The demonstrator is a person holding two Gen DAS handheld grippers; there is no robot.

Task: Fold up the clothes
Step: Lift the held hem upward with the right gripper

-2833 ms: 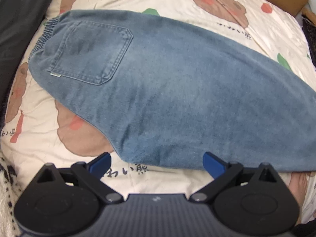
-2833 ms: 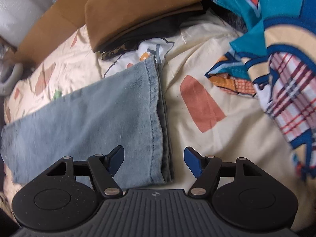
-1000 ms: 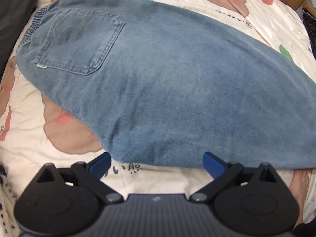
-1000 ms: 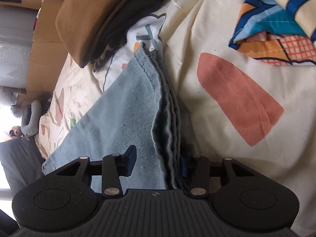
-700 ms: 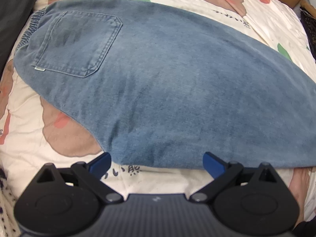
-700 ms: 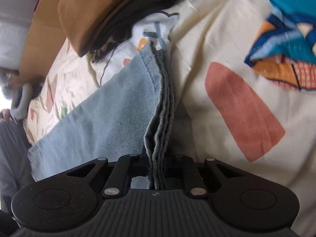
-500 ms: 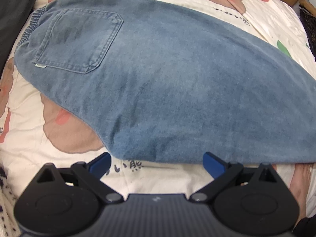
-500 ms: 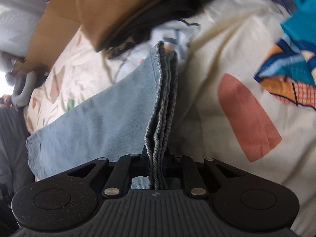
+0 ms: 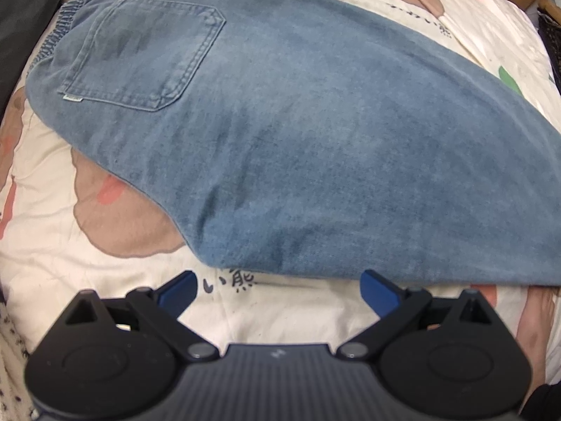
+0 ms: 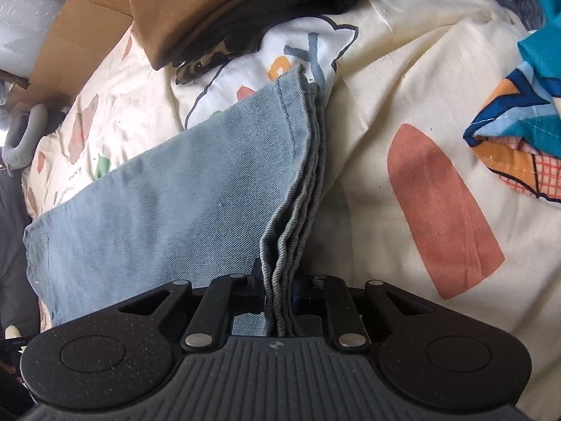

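Blue jeans lie folded lengthwise on the printed bedsheet, back pocket up and waistband at the far left. My left gripper hangs open just above the jeans' near edge, with only sheet and that edge between its fingers. In the right wrist view the leg end of the jeans is raised off the sheet. My right gripper is clamped on the stacked hem layers; its jaws are opening slightly, and the pads still press on the denim.
A brown folded garment on dark clothes lies beyond the hem. A colourful patterned blanket is at the right. A cardboard box stands at the far left of that view. Dark fabric borders the sheet by the waistband.
My right gripper has closed on the stacked hem layers, rolled, and lifted the leg end a little off the sheet. The left gripper has stayed open in place.
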